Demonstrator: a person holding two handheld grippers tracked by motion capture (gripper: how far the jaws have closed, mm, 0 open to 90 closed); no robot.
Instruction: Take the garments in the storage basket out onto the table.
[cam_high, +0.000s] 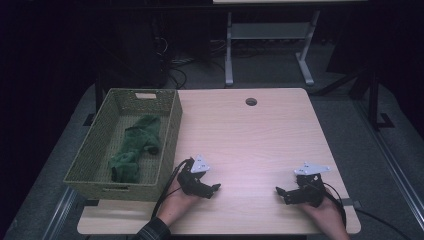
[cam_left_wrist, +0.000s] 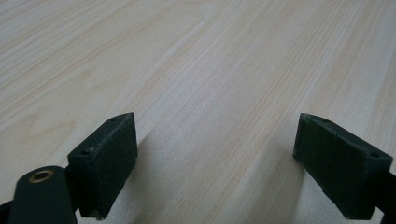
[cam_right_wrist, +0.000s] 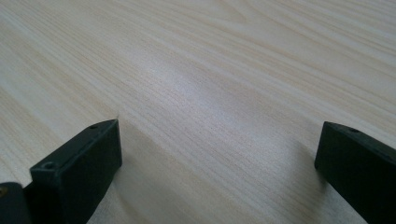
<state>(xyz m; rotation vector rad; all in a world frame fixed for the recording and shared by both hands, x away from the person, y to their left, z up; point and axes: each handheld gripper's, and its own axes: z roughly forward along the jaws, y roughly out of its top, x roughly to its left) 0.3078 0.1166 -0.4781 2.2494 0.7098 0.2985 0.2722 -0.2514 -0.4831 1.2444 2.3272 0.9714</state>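
Observation:
My left gripper (cam_high: 210, 191) rests low over the wooden table (cam_high: 250, 140) near its front edge, just right of the basket, and points toward the middle. In the left gripper view its jaws (cam_left_wrist: 215, 158) stand wide apart with bare wood between them. My right gripper (cam_high: 281, 195) sits near the front right of the table and points left, toward the other one. Its jaws (cam_right_wrist: 219, 163) are also spread wide over bare table. A green cloth (cam_high: 137, 147) lies crumpled inside a green woven basket (cam_high: 170, 135) at the table's left side.
The basket takes up the table's left edge and overhangs it slightly. A round cable hole (cam_high: 251, 101) sits near the far edge. Beyond the table stand the legs of another desk (cam_high: 229, 55) and some cables on a dark floor.

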